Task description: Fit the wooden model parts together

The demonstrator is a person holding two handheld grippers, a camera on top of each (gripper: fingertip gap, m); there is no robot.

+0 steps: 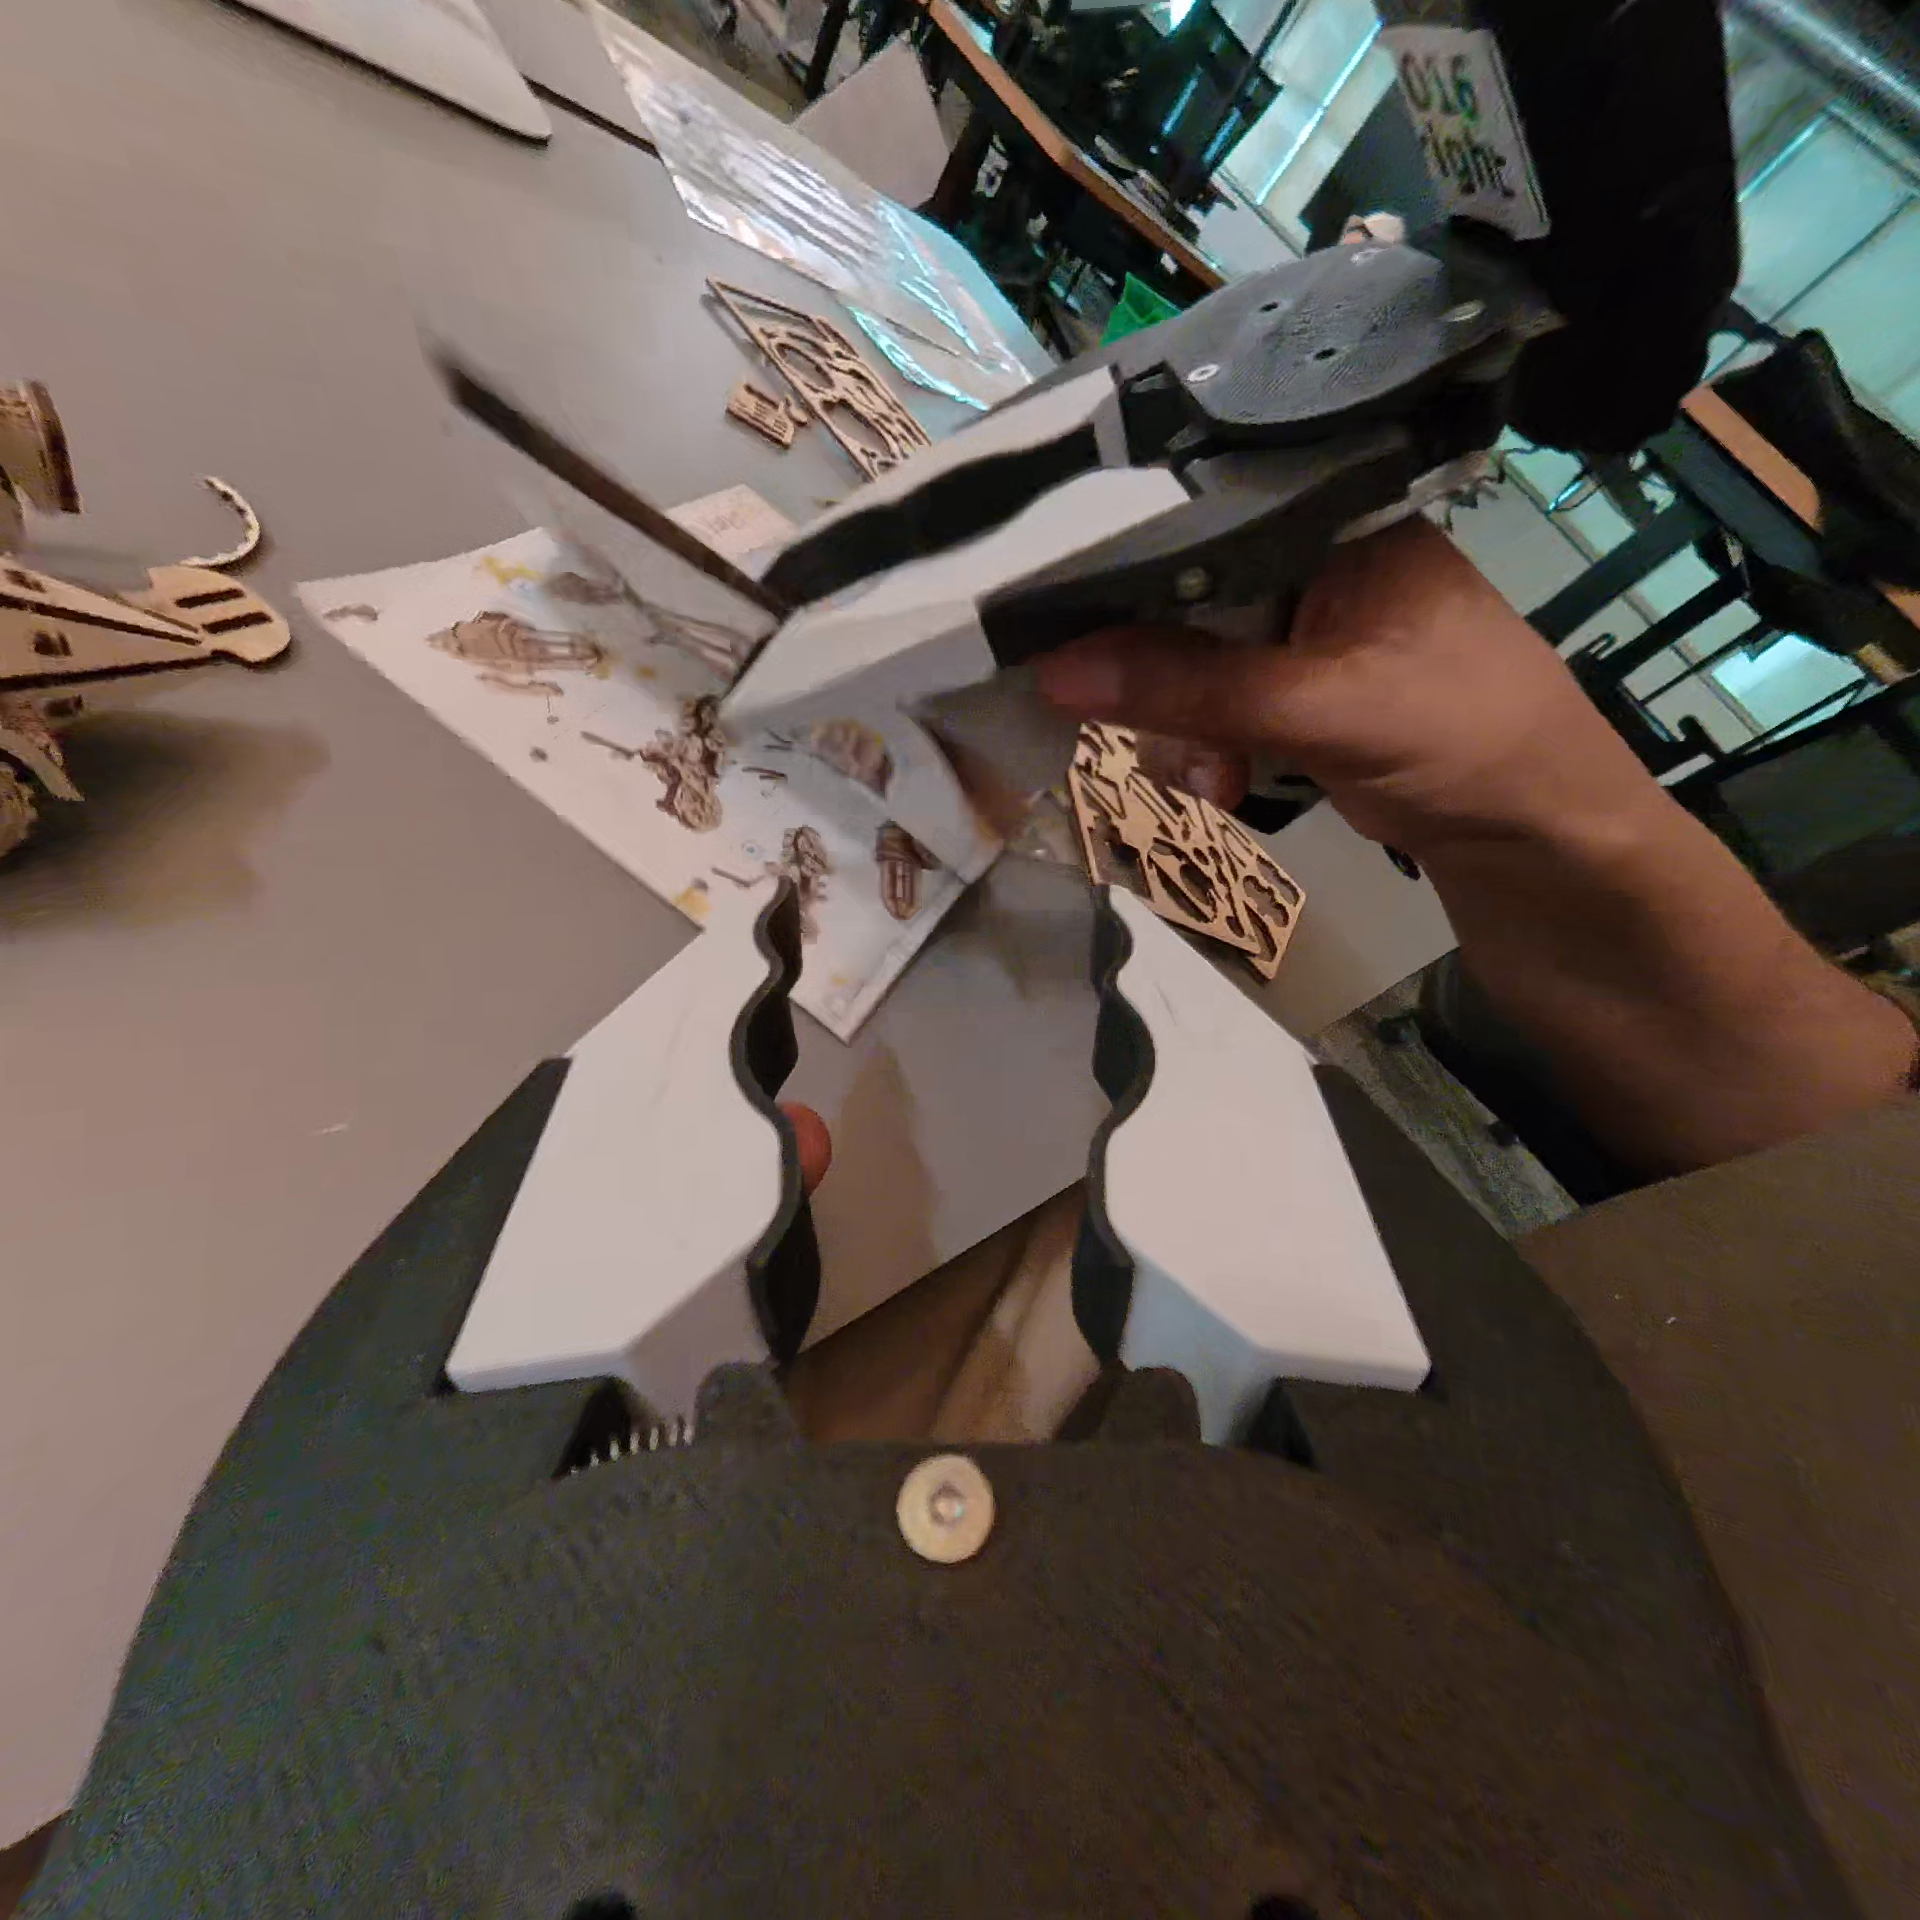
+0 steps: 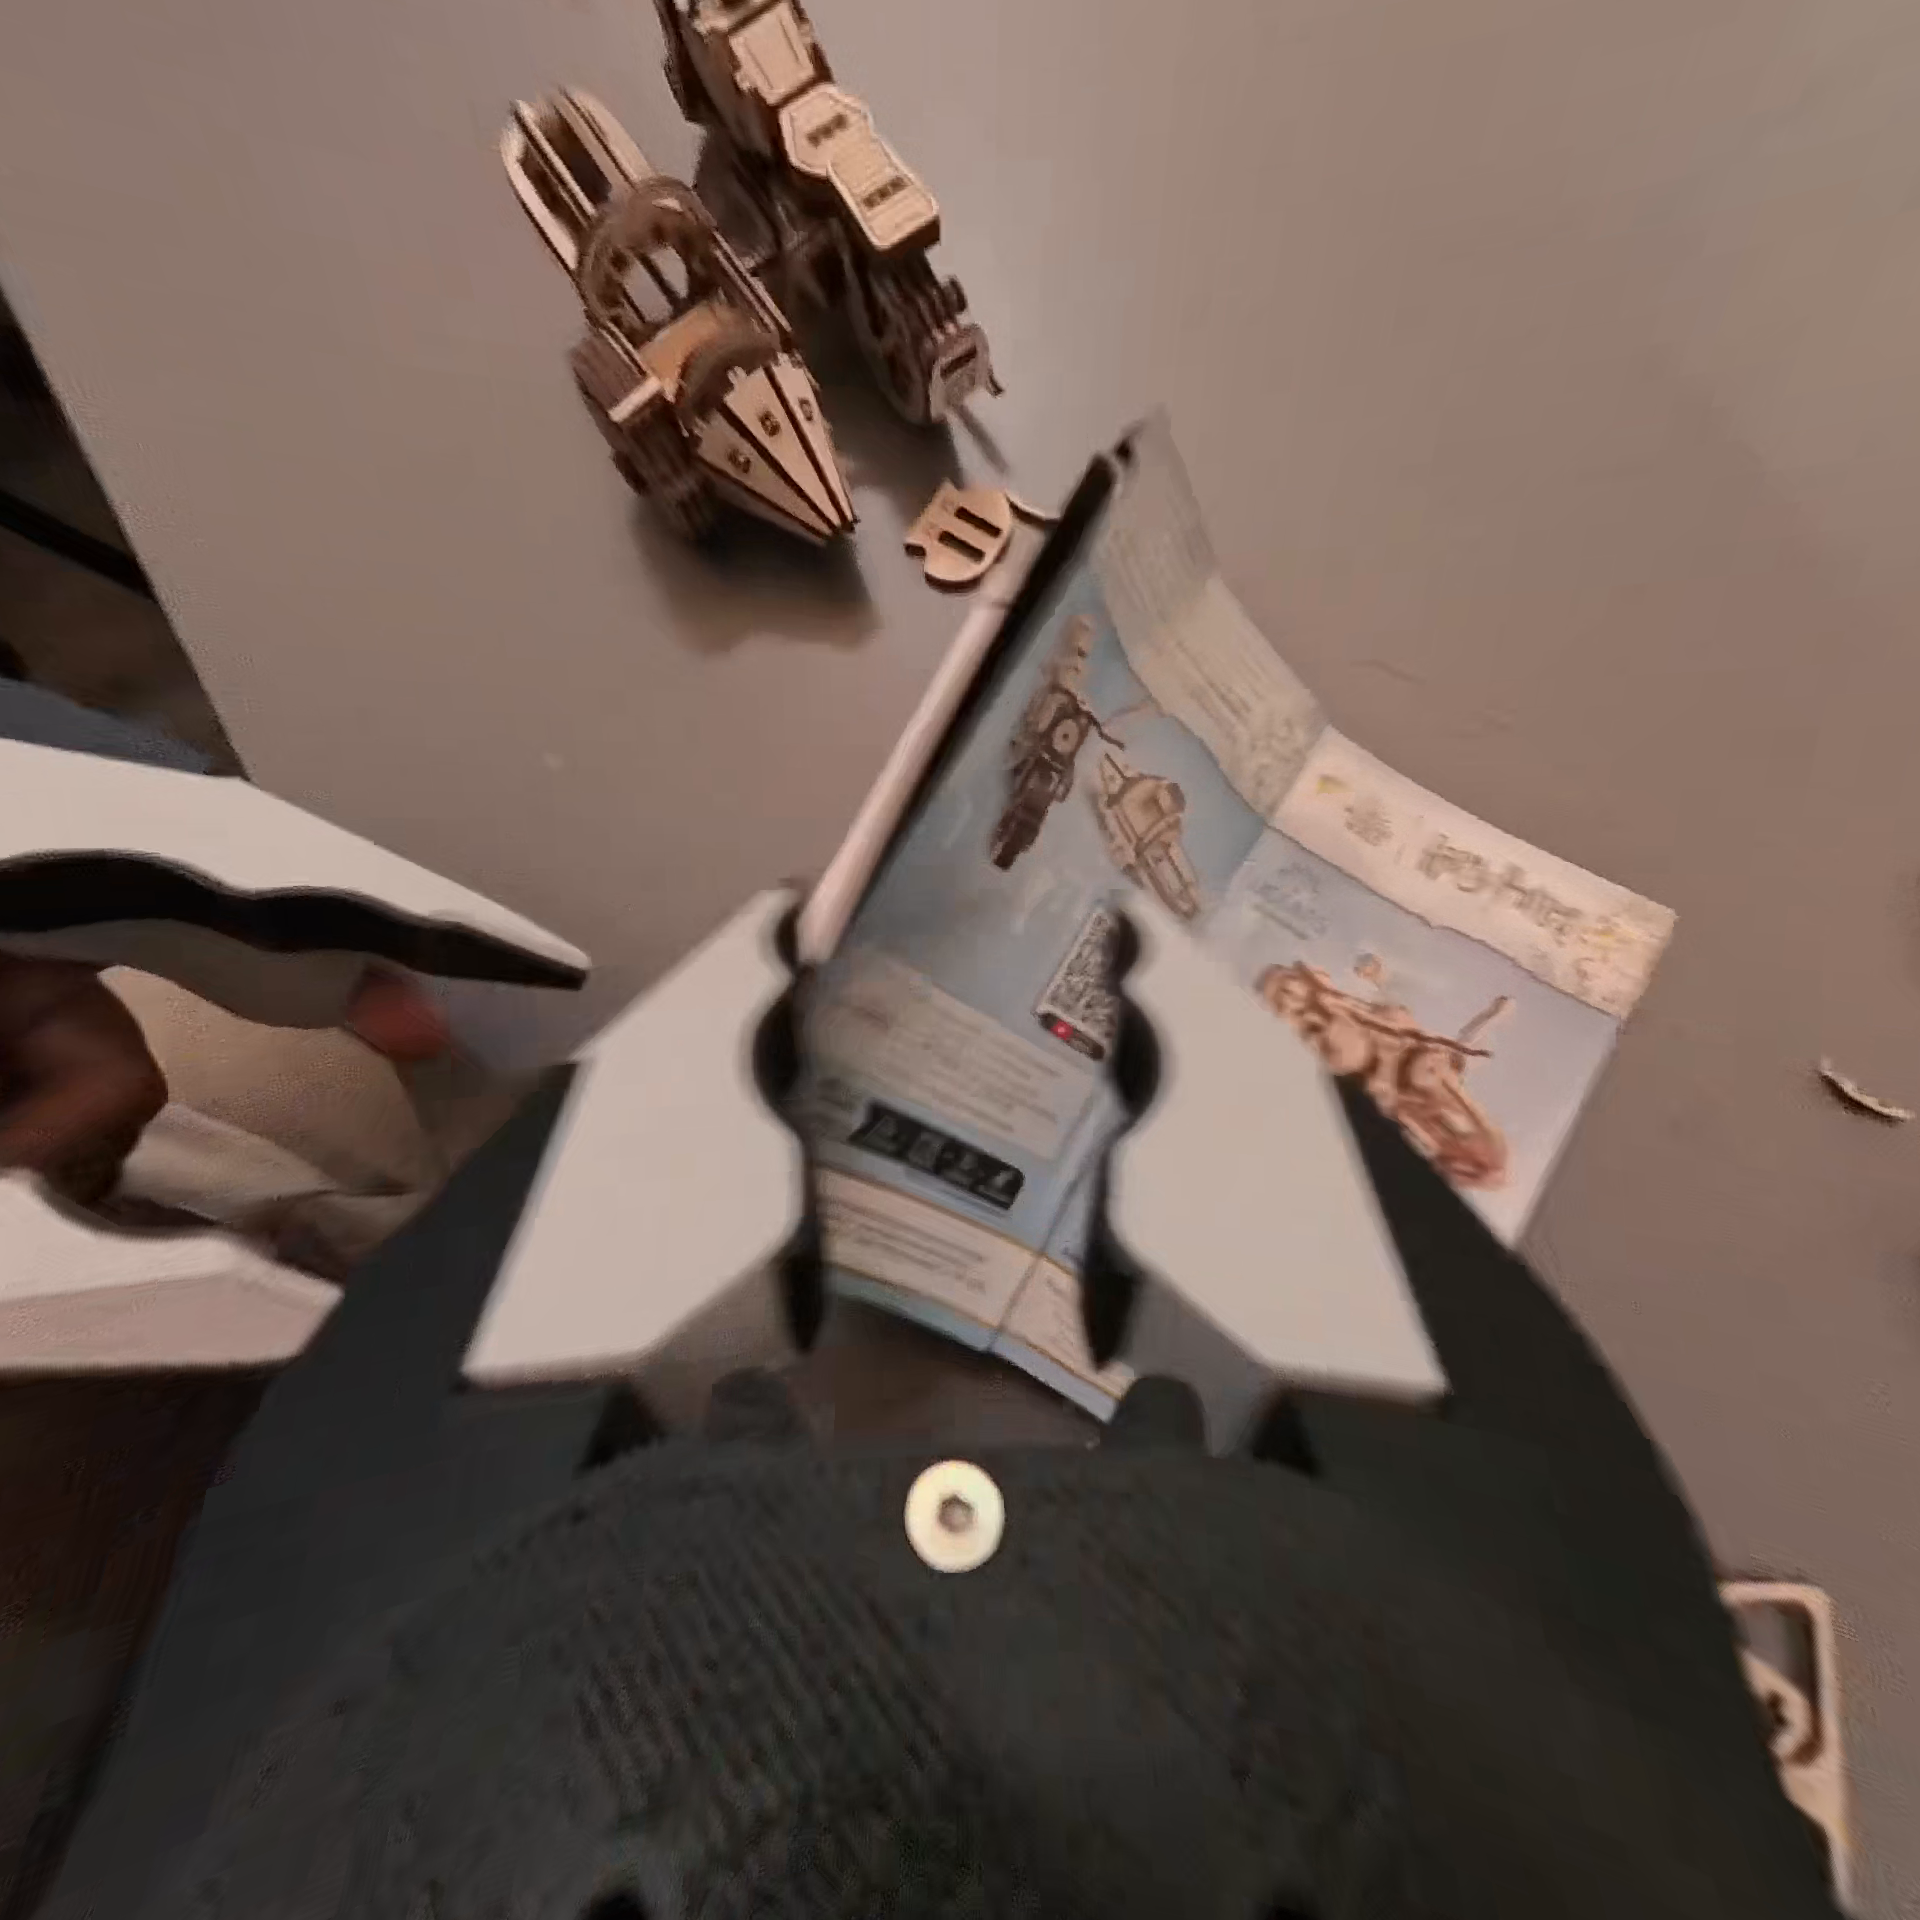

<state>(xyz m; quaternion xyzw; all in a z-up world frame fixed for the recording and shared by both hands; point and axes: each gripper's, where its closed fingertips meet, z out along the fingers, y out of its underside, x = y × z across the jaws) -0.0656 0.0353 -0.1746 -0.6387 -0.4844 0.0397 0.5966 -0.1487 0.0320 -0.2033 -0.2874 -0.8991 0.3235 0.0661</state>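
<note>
While left fingers (image 1: 644, 1143) gape empty, right fingers (image 2: 644, 1143) apart around leaflet (image 2: 1039, 779), pale slotted model (image 2: 717, 343)

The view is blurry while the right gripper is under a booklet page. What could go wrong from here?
1. The raised page seems only to lean on the right gripper, whose jaws look open, so it may flop back.
2. The loose wooden piece lies at the booklet edge. A swinging page could flick it away.
3. The left gripper hovers open nearby, so the two could collide.
</note>
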